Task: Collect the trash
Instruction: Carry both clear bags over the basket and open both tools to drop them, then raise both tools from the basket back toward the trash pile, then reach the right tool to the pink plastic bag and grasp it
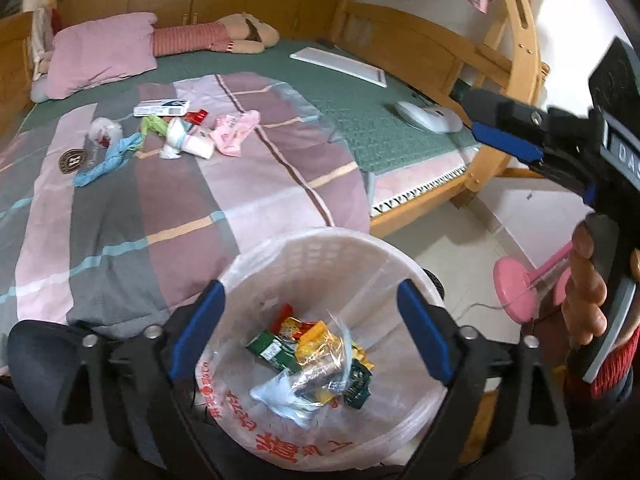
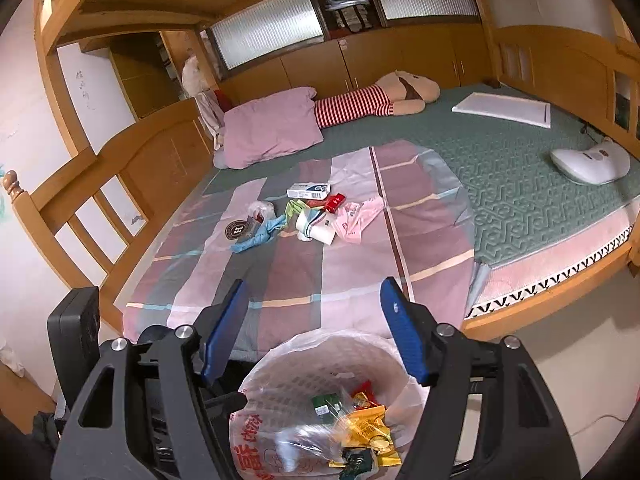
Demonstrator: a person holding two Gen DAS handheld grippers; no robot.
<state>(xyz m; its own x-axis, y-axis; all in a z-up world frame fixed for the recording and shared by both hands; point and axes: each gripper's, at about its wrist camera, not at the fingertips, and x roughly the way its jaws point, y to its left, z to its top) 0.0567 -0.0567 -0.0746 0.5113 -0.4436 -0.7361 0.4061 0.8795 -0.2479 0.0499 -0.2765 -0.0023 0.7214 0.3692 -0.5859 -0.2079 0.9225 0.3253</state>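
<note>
Both grippers hang over a lined waste basket (image 1: 320, 248) that stands on the floor at the foot of a wooden bed (image 2: 120, 168). The left gripper (image 1: 312, 328) has its blue pads (image 1: 200, 328) spread wide with nothing between them; below the gap lie wrappers (image 1: 316, 360) and a clear plastic bag on the basket's bottom. The right gripper (image 2: 316, 332) is likewise parted and empty, directly above the same basket (image 2: 280, 364). In the left wrist view the right gripper (image 1: 508, 140) shows at the right edge, held by a hand (image 1: 586, 280).

Uncollected trash lies clustered on the striped quilt (image 2: 320, 280), well apart from the basket: a white carton (image 2: 308, 191), a red packet (image 2: 334, 202), a pink wrapper (image 2: 356, 216), a blue twisted bag (image 2: 260, 236), a green scrap (image 2: 293, 208), crumpled white paper (image 2: 316, 230) and a clear bag (image 2: 260, 210). A pink pillow (image 2: 272, 132) lies at the head of the bed.
</note>
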